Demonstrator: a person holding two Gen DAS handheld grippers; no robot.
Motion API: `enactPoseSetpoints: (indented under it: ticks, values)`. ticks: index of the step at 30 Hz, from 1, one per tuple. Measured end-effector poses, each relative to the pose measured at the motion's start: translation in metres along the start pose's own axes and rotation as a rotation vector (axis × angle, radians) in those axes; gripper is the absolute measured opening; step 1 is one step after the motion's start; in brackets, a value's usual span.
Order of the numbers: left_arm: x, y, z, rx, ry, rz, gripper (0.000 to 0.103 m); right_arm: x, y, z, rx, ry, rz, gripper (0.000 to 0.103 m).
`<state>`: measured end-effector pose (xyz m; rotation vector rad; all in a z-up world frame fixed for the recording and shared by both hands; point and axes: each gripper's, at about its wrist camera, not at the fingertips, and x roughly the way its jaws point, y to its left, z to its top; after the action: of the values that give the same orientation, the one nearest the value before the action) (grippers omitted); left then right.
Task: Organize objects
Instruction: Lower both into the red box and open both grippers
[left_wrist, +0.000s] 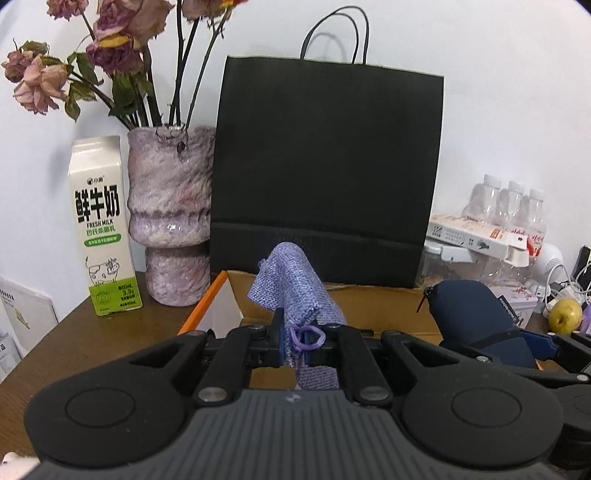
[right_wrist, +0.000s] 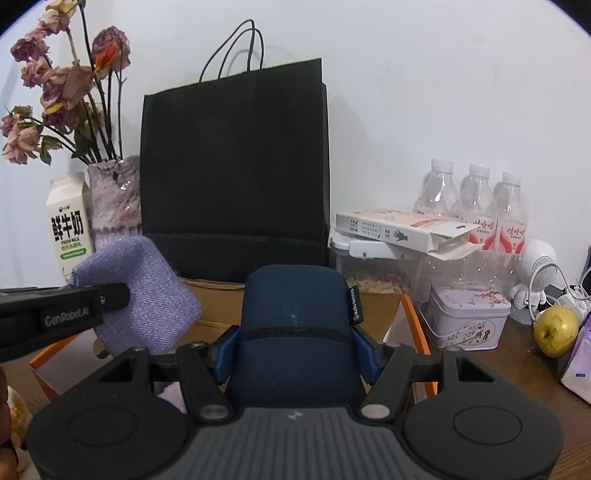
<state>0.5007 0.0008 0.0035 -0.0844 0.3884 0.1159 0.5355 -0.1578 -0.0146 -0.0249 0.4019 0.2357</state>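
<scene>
Lilac woven drawstring pouch (left_wrist: 295, 295) pinched in left jaws, navy padded case (right_wrist: 295, 325) clamped in right; lower both gently into the open cardboard box (left_wrist: 388, 306).

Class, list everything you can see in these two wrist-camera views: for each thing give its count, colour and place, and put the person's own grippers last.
purple pouch: one, lilac woven, in the left gripper above the cardboard box
navy case: one, dark blue, in the right gripper
cardboard box: one, brown with orange edge, open, below both grippers
paper bag: one, black, behind the box
vase: one, mottled purple, holding dried roses, left of the bag
milk carton: one, white and green, left of the vase
water bottles: three, clear, far right
tin: one, floral, right of the box
fruit: one, yellow, right edge
left gripper: black, shut on the pouch
right gripper: black, blue pads clamping the case
</scene>
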Motion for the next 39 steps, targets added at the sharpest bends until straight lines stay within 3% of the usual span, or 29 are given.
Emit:
enactPoseSetpoints:
  ticks: [2, 3, 4, 5, 6, 7, 8, 24, 39]
  values:
    - [0.002, 0.002, -0.001, -0.005, 0.007, 0.0, 0.014, 0.003, -0.001, -0.001, 0.0, 0.018, -0.004, 0.063]
    - [0.002, 0.003, -0.001, -0.009, 0.011, 0.003, 0.026, 0.005, -0.002, -0.002, 0.003, 0.034, -0.006, 0.065]
    - [0.002, 0.005, 0.0, -0.014, 0.013, 0.005, 0.056, 0.008, -0.003, -0.003, 0.011, 0.045, -0.005, 0.068]
    - [0.002, 0.006, 0.0, -0.02, 0.003, 0.012, 0.073, 0.009, -0.005, -0.004, 0.019, 0.047, -0.008, 0.08]
    - [0.0, 0.007, 0.0, -0.024, -0.012, 0.025, 0.102, 0.009, -0.006, -0.004, 0.027, 0.051, -0.018, 0.089]
    - [-0.002, 0.007, 0.0, -0.027, -0.033, 0.045, 0.103, 0.008, -0.007, -0.004, 0.033, 0.048, -0.029, 0.101]
    - [-0.004, 0.007, 0.0, -0.025, -0.047, 0.055, 0.103, 0.007, -0.007, -0.004, 0.037, 0.04, -0.033, 0.103]
    - [-0.018, 0.008, 0.006, -0.043, -0.059, 0.044, 0.103, -0.004, -0.008, 0.001, 0.056, 0.041, -0.009, 0.103]
    - [-0.075, 0.014, 0.016, -0.054, -0.111, -0.004, 0.103, -0.059, -0.007, 0.019, 0.046, -0.026, 0.013, 0.103]
